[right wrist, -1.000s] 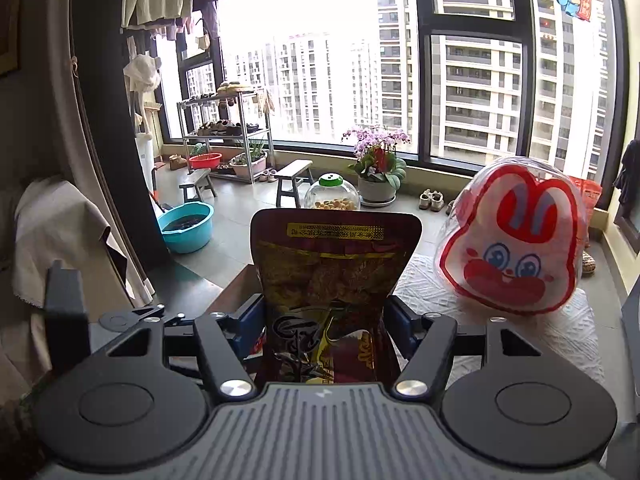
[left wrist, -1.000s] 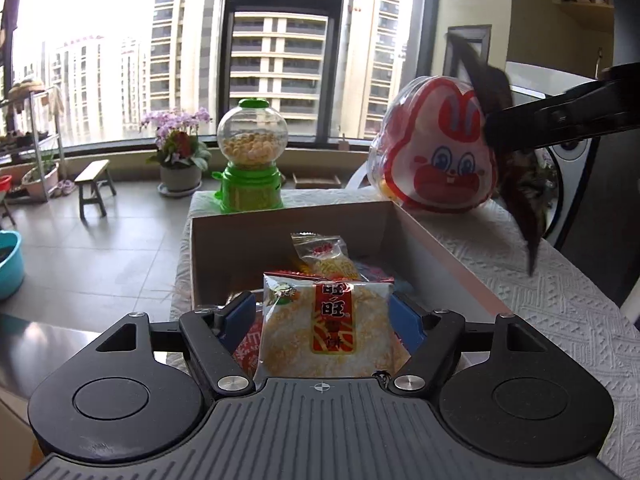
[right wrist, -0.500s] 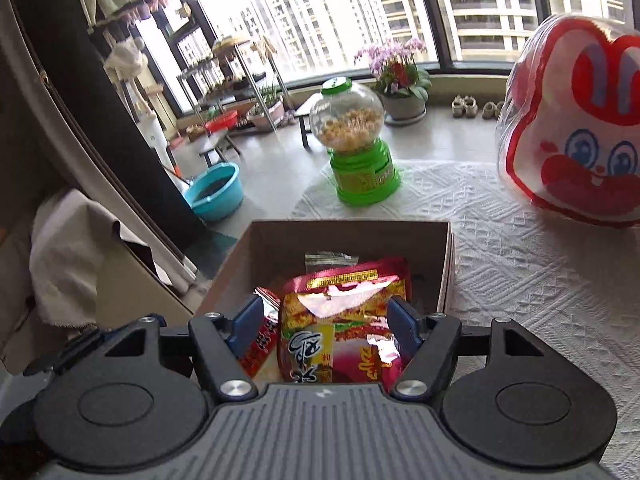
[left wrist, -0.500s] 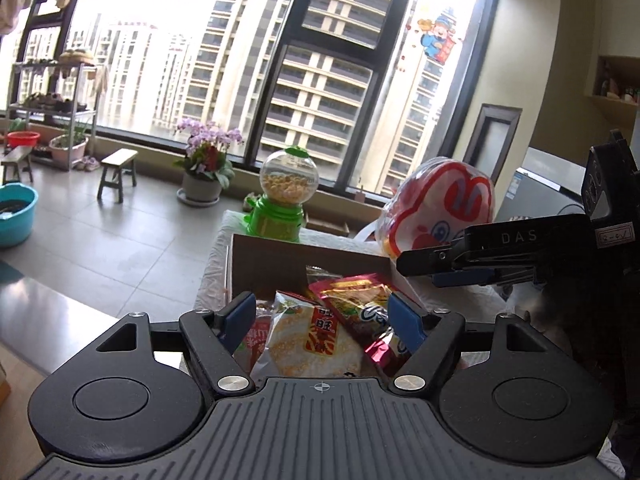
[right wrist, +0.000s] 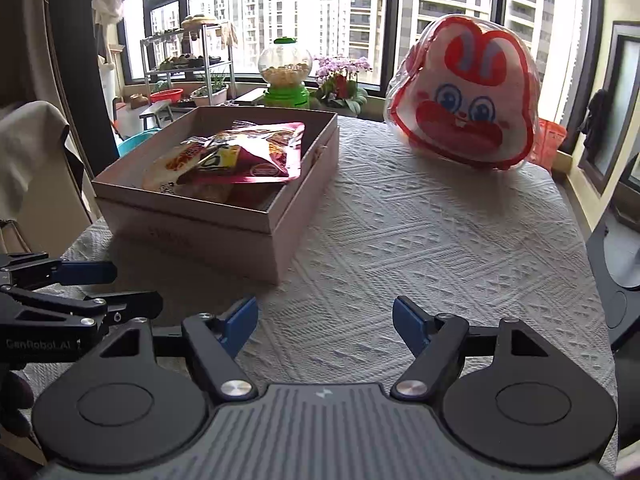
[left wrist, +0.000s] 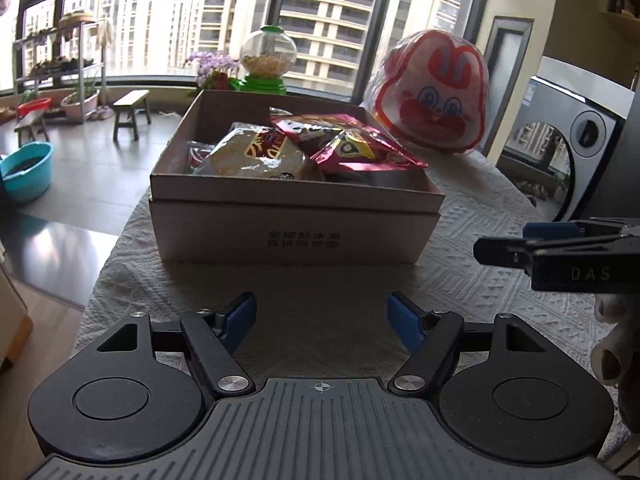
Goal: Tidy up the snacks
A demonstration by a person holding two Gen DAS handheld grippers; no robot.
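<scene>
A high-rise home flat: tall dark-framed windows [right wrist: 376, 20] look out on apartment towers, with laundry hanging at the far left. On the tiled floor stand a metal plant rack [left wrist: 60, 64], a small wooden stool [left wrist: 130, 114], a pot of purple orchids [right wrist: 340, 80] and a turquoise plastic basin [left wrist: 26, 170]; a front-loading washing machine [left wrist: 560, 152] sits at the right.

The right tool [left wrist: 500, 242] is cut off by the right edge of the left wrist view, so only its tips show there, and the left tool [right wrist: 120, 288] is likewise cut by the left edge of the right wrist view. In the box [left wrist: 296, 236] the red packet [left wrist: 352, 148] and the pale packet [left wrist: 256, 156] cover the snacks beneath, of which only corners show, and the print on the packets is too small to read. The lettering on the box front is blurred, and the box hides the base of the green dispenser [left wrist: 266, 66] behind it.
</scene>
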